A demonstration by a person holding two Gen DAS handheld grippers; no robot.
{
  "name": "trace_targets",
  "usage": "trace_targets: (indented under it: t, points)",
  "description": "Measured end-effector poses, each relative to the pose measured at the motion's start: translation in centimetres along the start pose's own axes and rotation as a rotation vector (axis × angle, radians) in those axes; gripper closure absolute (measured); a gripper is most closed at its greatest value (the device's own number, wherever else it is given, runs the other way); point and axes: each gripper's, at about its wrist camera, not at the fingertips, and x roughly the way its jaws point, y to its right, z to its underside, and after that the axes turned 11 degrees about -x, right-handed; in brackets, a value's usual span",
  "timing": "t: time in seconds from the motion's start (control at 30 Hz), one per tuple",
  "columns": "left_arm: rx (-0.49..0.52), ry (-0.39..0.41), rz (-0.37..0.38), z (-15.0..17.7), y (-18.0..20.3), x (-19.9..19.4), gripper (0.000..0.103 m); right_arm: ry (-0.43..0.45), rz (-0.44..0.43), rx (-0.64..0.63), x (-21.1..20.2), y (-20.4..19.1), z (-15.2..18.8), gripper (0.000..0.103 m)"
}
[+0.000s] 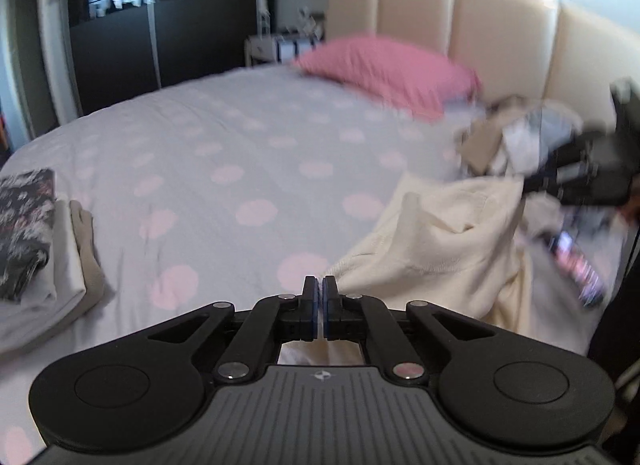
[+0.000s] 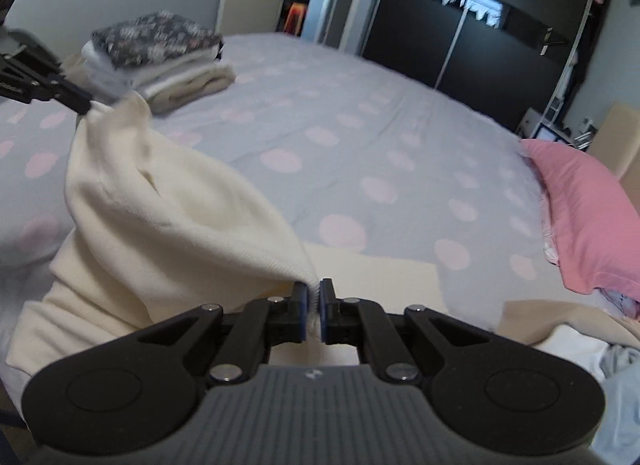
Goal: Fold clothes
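you hold the cream knitted garment [image 2: 168, 217] lifted over the spotted grey bedspread [image 1: 224, 153], an edge clamped in each of your left gripper [image 1: 322, 289] and right gripper [image 2: 314, 297], with a folded stack [image 2: 160, 61] done and a loose heap [image 1: 516, 137] left.

You had no legible text, label, brand or number in either view; the small emblem on each gripper body carried no readable characters.
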Motion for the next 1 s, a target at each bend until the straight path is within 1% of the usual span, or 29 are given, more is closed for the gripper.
trace_targets:
  t: [0.03,0.07,0.13,0.2,0.27,0.33,0.43,0.47,0.5,0.57,0.6,0.67,0.73,0.83,0.87,0.93,1.0]
  points:
    - [-0.043,0.010,0.044,0.2,-0.5,-0.6,0.103,-0.005,-0.023,0.006,-0.1,0.2,0.4,0.096]
    - [-0.078,0.002,0.067,0.4,-0.9,-0.8,0.103,-0.022,-0.042,0.007,0.0,0.3,0.8,0.096]
    - [-0.085,-0.049,0.058,1.2,-1.2,-0.3,0.103,-0.067,-0.090,0.005,0.5,0.4,1.8,0.096]
    - [-0.053,-0.126,0.031,2.3,-1.0,1.0,0.103,-0.136,-0.153,-0.013,1.4,-0.1,2.8,0.096]
    - [-0.035,-0.213,0.021,3.6,-1.0,2.5,0.103,-0.200,-0.203,-0.047,2.3,-0.9,3.7,0.096]
    - [0.014,-0.289,0.003,4.8,-0.5,3.7,0.103,-0.229,-0.241,-0.082,2.7,-1.8,4.2,0.096]
    - [0.081,-0.355,-0.013,5.8,0.4,4.7,0.103,-0.265,-0.293,-0.135,3.1,-3.1,4.9,0.096]
    - [0.087,-0.355,-0.021,5.9,0.5,4.7,0.103,-0.266,-0.296,-0.144,3.1,-3.3,5.0,0.095]
    - [0.094,-0.349,-0.023,5.8,0.6,4.6,0.103,-0.261,-0.291,-0.149,2.9,-3.3,5.0,0.091]
    - [0.109,-0.325,-0.009,5.6,1.0,3.9,0.101,-0.243,-0.279,-0.153,2.4,-3.3,4.9,0.088]
    - [0.116,-0.314,-0.001,5.4,1.3,3.5,0.100,-0.223,-0.274,-0.149,2.0,-3.2,4.7,0.081]
    - [0.131,-0.290,0.014,5.1,1.7,2.9,0.086,-0.173,-0.264,-0.147,1.1,-3.2,4.1,0.071]
    - [0.142,-0.263,0.029,4.8,2.2,2.2,0.077,-0.118,-0.264,-0.153,0.4,-3.6,3.3,0.070]
    - [0.145,-0.220,0.064,4.3,3.3,1.6,0.071,-0.055,-0.277,-0.164,0.0,-4.5,2.1,0.070]
    - [0.153,-0.211,0.082,4.3,3.8,1.5,0.064,-0.041,-0.278,-0.165,0.0,-5.0,1.8,0.070]
    - [0.197,-0.206,0.115,4.4,5.4,1.7,0.056,-0.025,-0.286,-0.159,0.2,-6.1,1.2,0.070]
    - [0.247,-0.218,0.139,4.7,7.0,2.2,0.056,-0.019,-0.294,-0.159,0.5,-7.4,0.7,0.070]
